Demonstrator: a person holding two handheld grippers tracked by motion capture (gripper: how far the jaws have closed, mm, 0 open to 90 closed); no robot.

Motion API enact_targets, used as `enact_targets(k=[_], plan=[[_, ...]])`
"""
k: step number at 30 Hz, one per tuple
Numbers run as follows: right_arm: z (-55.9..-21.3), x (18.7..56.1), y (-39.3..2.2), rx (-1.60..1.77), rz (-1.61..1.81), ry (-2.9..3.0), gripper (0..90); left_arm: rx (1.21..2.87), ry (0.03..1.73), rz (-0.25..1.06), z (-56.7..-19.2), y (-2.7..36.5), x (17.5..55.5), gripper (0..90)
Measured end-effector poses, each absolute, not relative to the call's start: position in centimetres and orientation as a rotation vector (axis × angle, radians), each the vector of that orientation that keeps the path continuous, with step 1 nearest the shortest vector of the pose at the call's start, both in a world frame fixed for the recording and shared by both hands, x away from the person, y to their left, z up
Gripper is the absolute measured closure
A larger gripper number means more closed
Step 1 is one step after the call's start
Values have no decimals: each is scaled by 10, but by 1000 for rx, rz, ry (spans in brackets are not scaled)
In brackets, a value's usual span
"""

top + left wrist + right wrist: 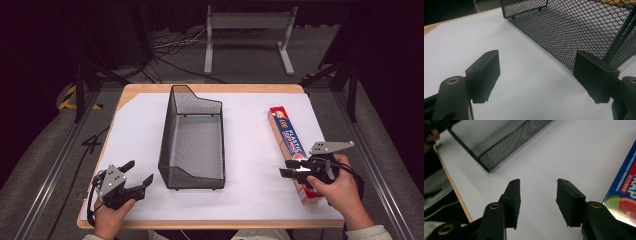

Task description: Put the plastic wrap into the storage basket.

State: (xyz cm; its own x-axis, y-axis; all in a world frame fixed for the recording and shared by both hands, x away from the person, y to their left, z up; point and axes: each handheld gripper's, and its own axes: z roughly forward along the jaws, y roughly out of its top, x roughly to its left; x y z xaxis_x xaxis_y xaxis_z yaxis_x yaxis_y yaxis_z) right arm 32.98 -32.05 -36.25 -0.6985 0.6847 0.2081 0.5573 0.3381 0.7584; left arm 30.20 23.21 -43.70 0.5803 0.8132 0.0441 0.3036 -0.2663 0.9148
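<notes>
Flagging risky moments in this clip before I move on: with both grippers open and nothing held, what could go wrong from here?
1. The right gripper hovers open at the near end of the plastic wrap box; gripped so far from its middle, the long box may droop or swing.
2. The box lies close to the table's right edge, so a nudge could push it off.
3. The left gripper sits beside the mesh basket; a sweep might shove the basket.

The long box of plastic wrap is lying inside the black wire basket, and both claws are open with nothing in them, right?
Not quite. The box of plastic wrap is not in the wire basket; it lies on the white table to the basket's right, beside the right claw, as the high view shows. The rest is right: the left claw and the right claw are open and empty.
</notes>
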Motion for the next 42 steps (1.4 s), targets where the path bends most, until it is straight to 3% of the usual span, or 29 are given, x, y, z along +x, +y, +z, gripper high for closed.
enact_targets(k=[5, 9, 23, 26, 42], plan=[[-356, 329, -323, 1166, 1403, 2262, 375, 1833, 908, 652, -437, 232, 302, 224], [-353, 334, -324, 1216, 1410, 2176, 326, 1828, 913, 651, -437, 232, 302, 224], [-344, 371, -321, 1376, 1226, 2028, 257, 1829, 915, 654, -437, 232, 303, 224], [-349, 388, -319, 1444, 1135, 2044, 214, 1826, 914, 658, -437, 232, 303, 224], [-382, 431, -319, 1629, 803, 2104, 159, 1829, 912, 658, -437, 233, 302, 224]])
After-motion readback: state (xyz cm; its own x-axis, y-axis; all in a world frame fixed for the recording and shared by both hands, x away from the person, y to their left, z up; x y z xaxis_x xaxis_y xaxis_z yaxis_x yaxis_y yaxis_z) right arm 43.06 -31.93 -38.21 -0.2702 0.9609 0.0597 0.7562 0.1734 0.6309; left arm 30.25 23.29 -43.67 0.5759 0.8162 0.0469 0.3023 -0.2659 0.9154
